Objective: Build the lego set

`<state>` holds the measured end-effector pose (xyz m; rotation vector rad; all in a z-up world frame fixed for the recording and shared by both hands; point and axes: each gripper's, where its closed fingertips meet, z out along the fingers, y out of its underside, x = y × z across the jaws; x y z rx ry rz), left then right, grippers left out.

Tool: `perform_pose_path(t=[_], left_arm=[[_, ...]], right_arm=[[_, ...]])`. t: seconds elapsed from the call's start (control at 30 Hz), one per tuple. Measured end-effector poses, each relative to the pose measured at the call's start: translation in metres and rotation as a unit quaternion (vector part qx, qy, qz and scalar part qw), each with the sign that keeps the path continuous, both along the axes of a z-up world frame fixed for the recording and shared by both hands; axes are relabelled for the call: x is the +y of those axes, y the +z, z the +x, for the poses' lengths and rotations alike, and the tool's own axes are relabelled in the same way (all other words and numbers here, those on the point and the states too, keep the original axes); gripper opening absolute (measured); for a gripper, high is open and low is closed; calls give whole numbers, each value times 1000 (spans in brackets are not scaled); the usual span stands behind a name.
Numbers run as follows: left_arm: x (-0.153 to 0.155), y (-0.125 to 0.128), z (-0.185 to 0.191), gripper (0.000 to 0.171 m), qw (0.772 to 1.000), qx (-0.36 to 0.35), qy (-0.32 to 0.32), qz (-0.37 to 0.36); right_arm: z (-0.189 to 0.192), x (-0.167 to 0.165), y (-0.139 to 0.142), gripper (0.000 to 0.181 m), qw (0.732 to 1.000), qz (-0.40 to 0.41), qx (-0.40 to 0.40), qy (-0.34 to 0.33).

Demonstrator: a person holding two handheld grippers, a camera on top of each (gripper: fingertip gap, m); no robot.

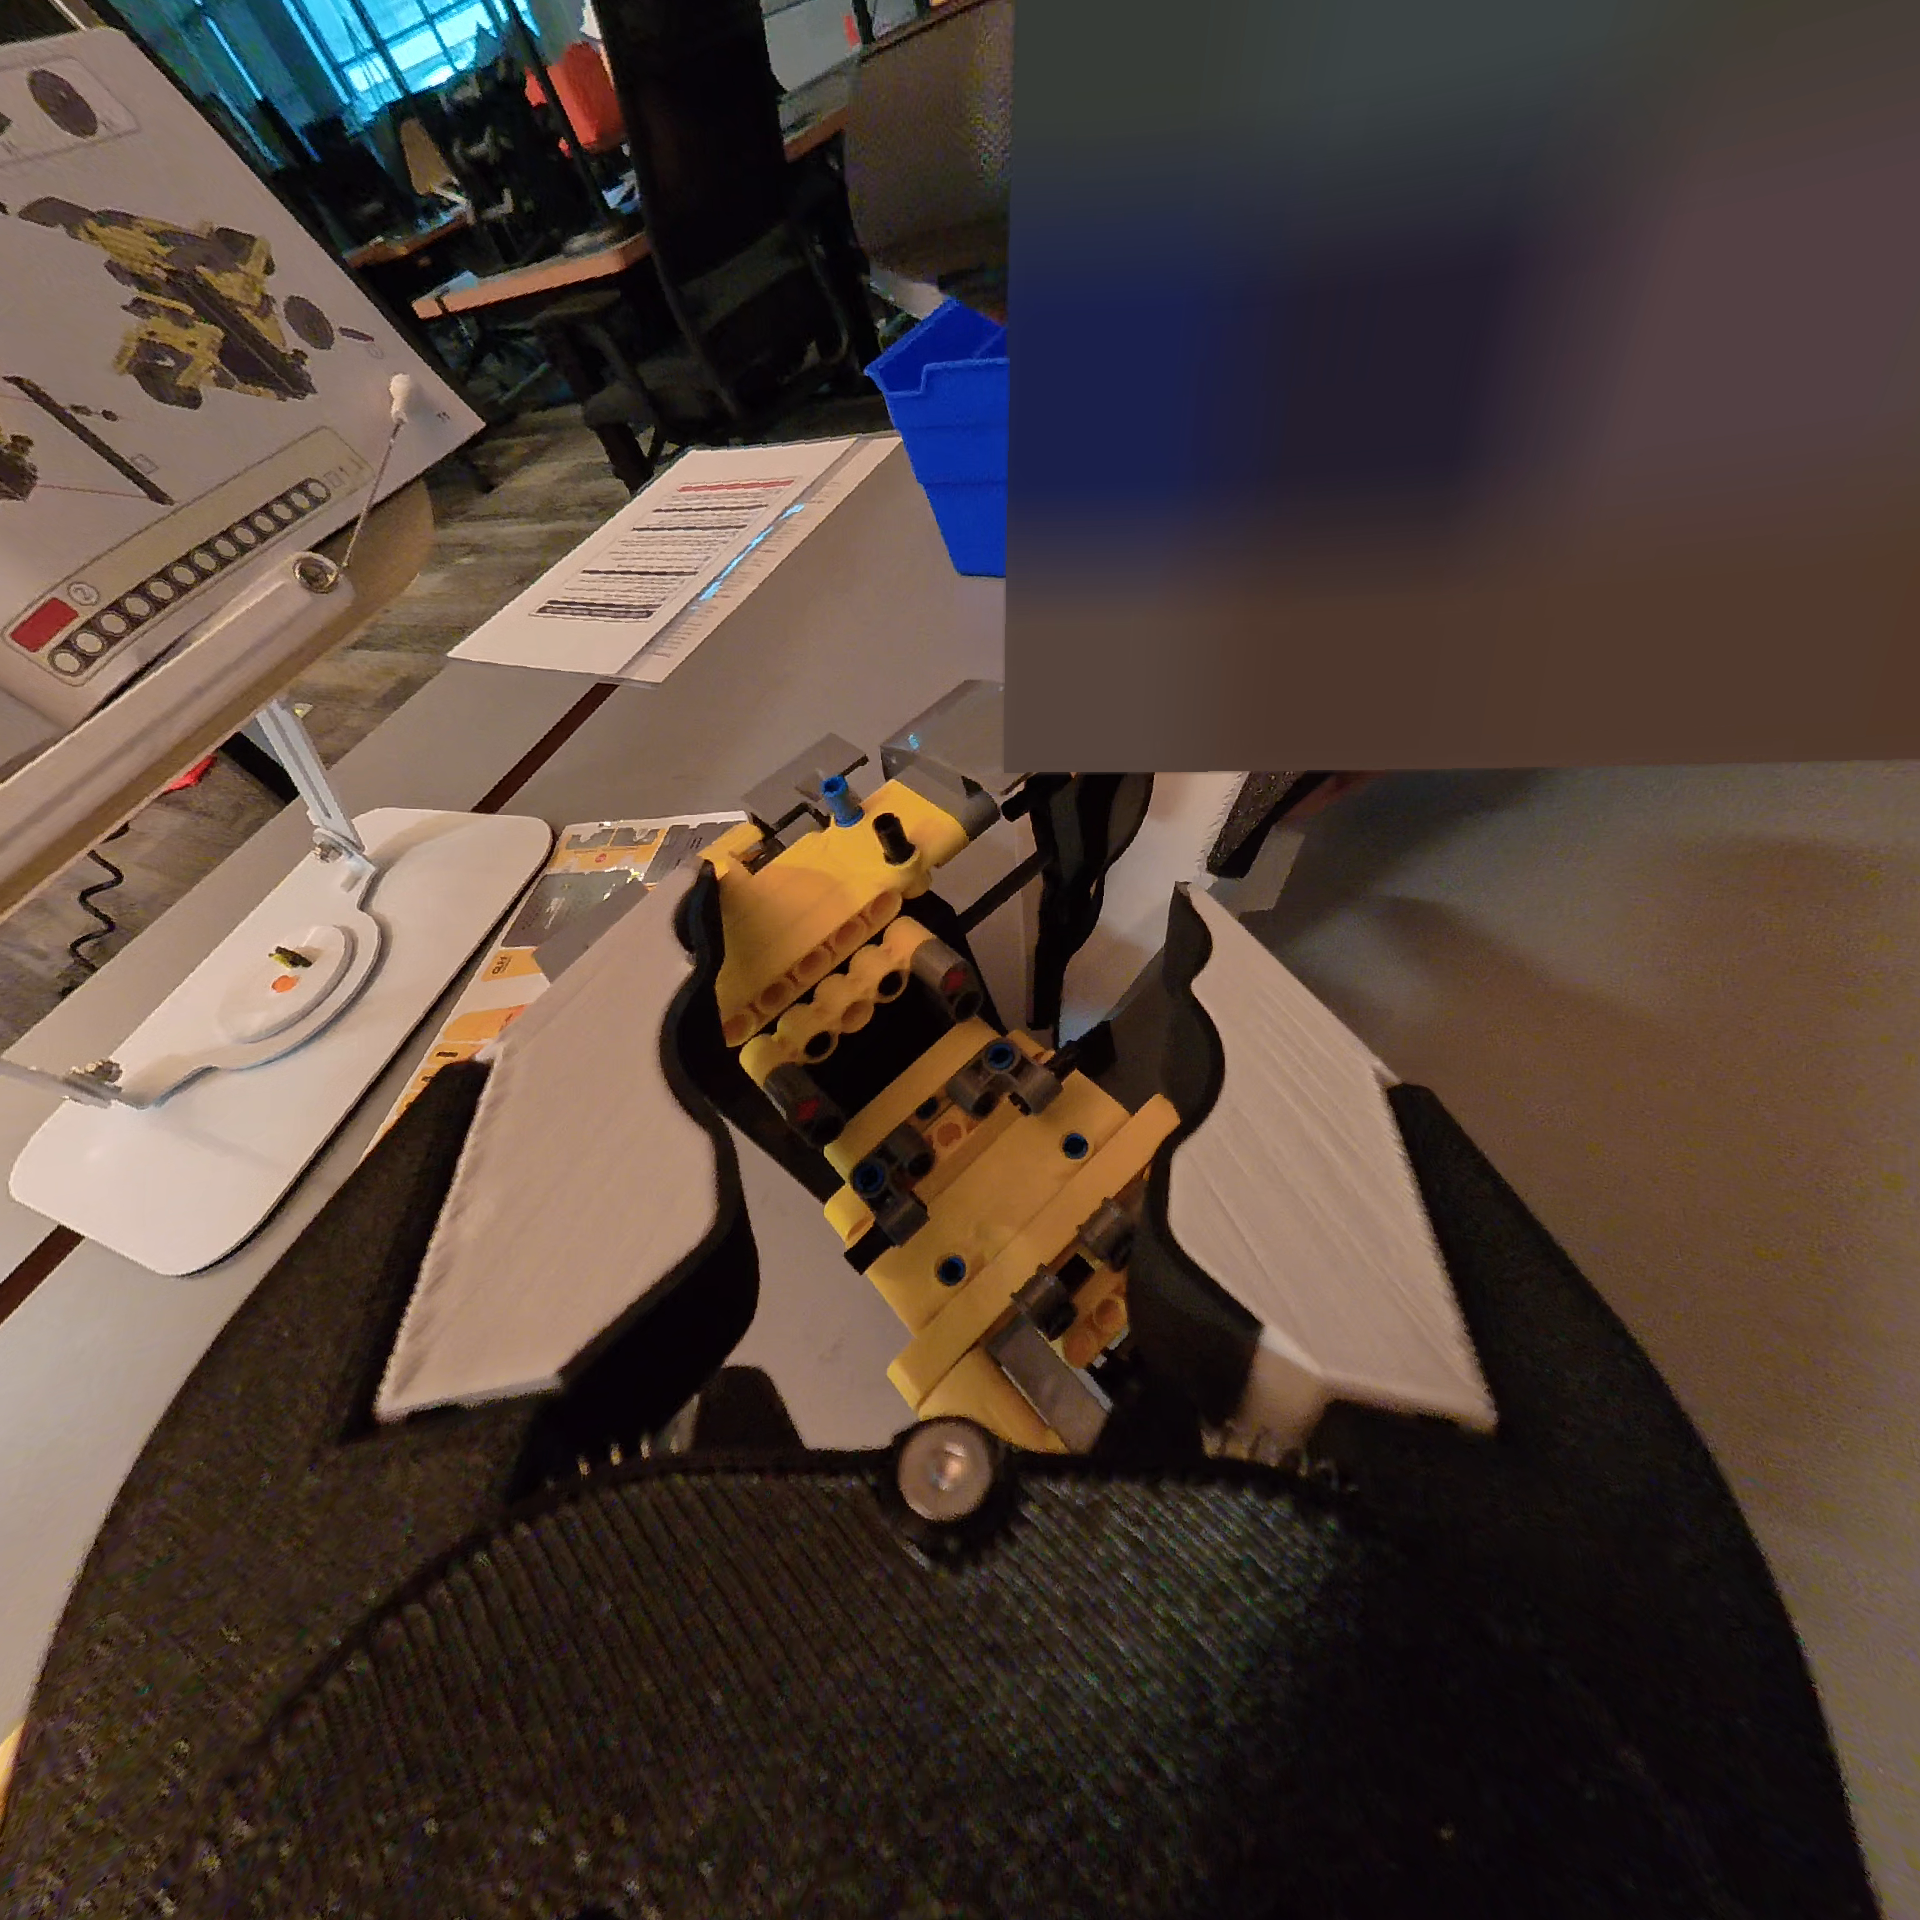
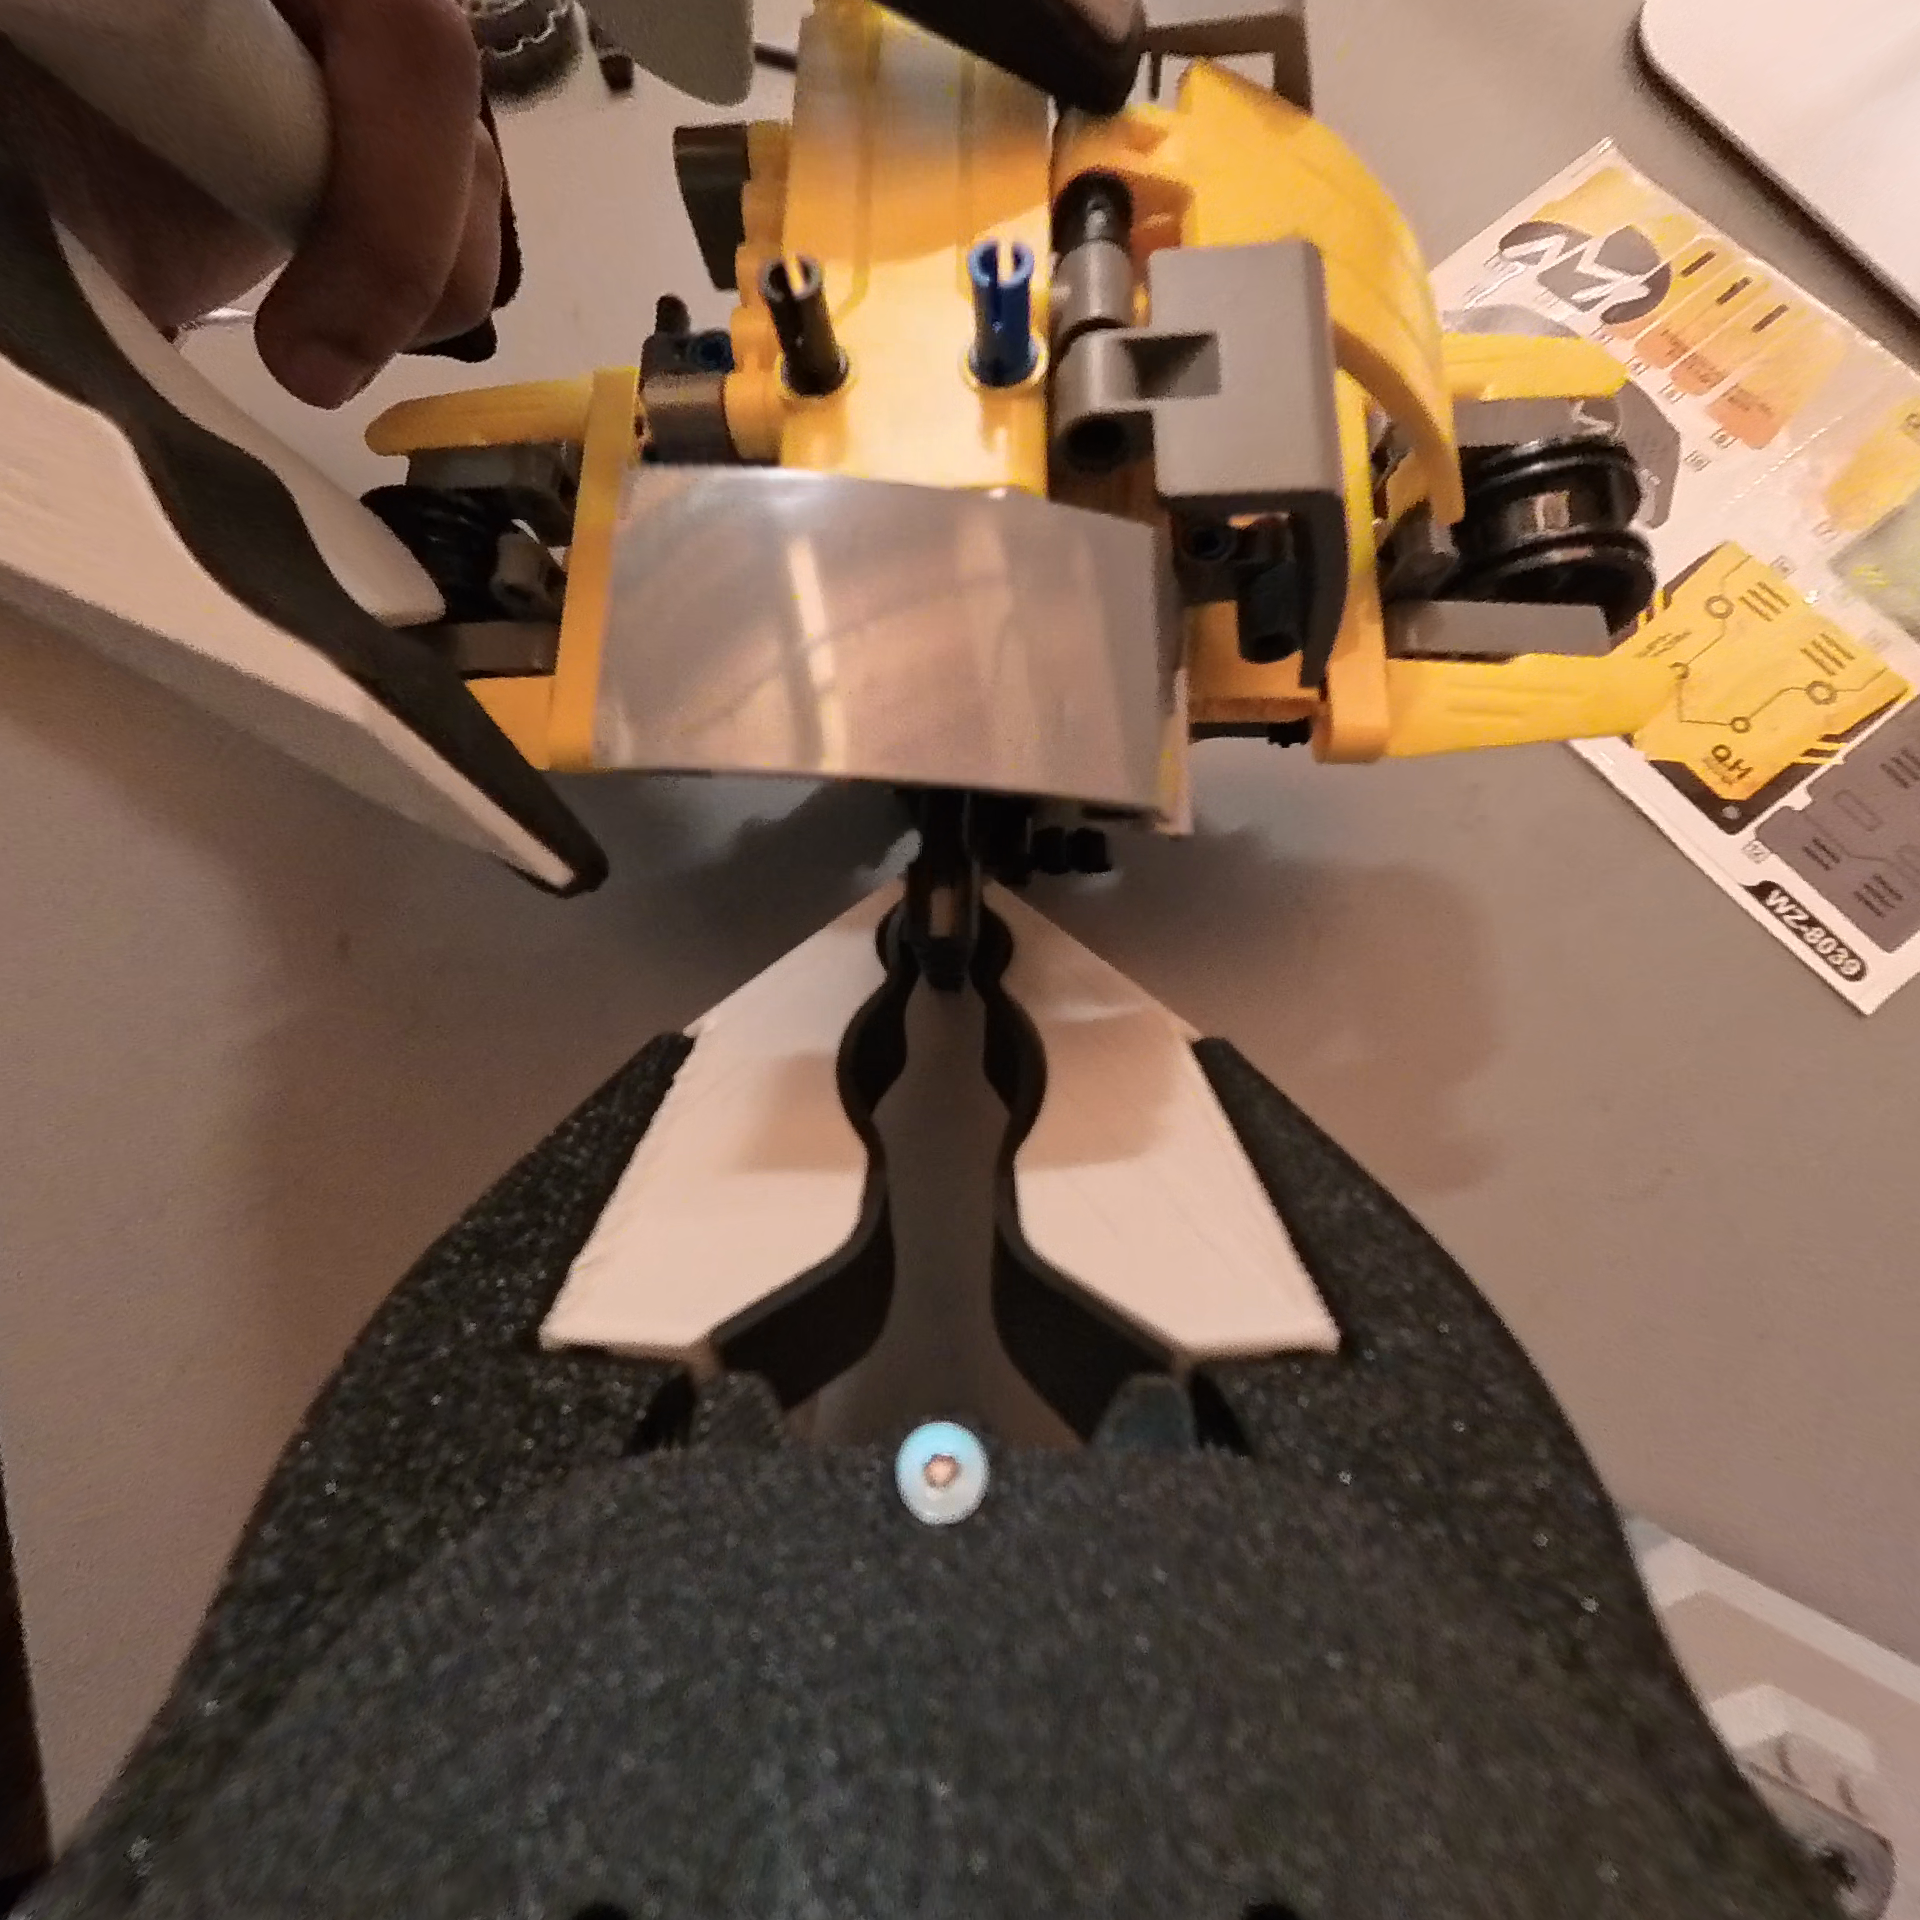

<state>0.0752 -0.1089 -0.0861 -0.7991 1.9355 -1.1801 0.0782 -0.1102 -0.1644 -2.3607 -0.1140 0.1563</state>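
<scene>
Glossy yellow plastic model (image 2: 914, 436)

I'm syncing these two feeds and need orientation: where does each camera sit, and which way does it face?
Left wrist view: on the left claw, looking forward and down along its fingers, which straddle the yellow model; beyond, a booklet stand and the table.
Right wrist view: on the right claw, facing the model's grey front panel; its tips pinch a black part under it. A hand shows top left.
Shared: the model, the table, the sticker sheet, and each other's claw.
</scene>
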Motion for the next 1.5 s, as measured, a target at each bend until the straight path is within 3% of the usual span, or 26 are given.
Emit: perform_pose_path(t=[0.5,0.57,0.73,1.03,1.5], left_arm=[[0,0,1,77,1000,-4,2,6],[1,0,1,77,1000,-4,3,7],[5,0,0,78,1000,-2,7,5],[8,7,-4,75,1000,-12,1,-8],[16,5,-1,71,1000,-13,11,-17]], right_arm=[[1,5,-2,7,1000,-2,-15,2],[6,4,-4,19,999,-5,-33,-7],[10,-5,-11,27,998,-18,-65,-10],[12,-14,1,24,999,23,-26,-17],[7,-11,7,21,997,54,-61,-5]])
